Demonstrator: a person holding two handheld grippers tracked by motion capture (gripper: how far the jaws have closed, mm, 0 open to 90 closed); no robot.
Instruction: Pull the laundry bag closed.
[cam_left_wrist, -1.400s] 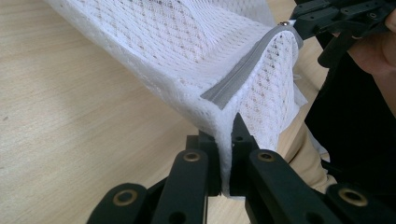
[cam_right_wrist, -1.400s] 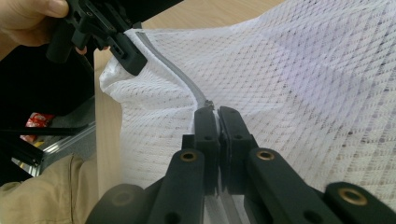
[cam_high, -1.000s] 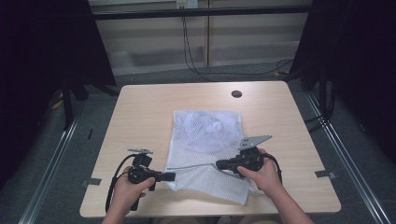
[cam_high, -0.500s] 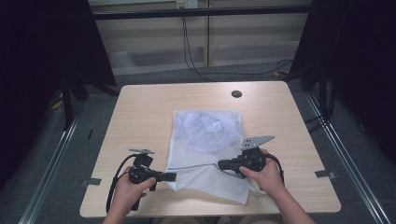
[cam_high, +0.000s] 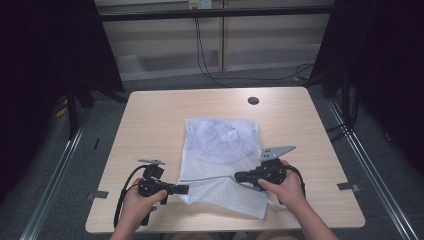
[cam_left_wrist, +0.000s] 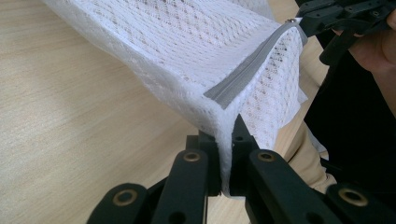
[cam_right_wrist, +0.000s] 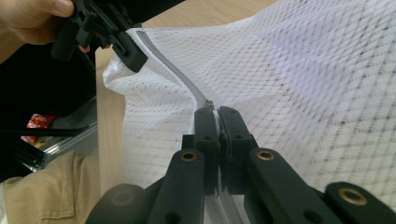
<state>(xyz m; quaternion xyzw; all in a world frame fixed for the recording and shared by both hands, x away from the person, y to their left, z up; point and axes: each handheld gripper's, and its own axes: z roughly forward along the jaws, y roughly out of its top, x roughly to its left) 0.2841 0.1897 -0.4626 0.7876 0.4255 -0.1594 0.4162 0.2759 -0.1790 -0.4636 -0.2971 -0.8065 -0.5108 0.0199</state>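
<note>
Both my tongs clamped on the mesh bag's zipper edge, near side of the table.

My left gripper (cam_high: 184, 189) pinches the corner of the white mesh laundry bag (cam_high: 222, 145) at the grey zipper (cam_left_wrist: 247, 79) end. My right gripper (cam_high: 240, 176) is closed on the zipper pull (cam_right_wrist: 208, 103) along that same edge. Beyond, the bag lies flat mid-table (cam_high: 150, 115), a white bundle inside it.
</note>
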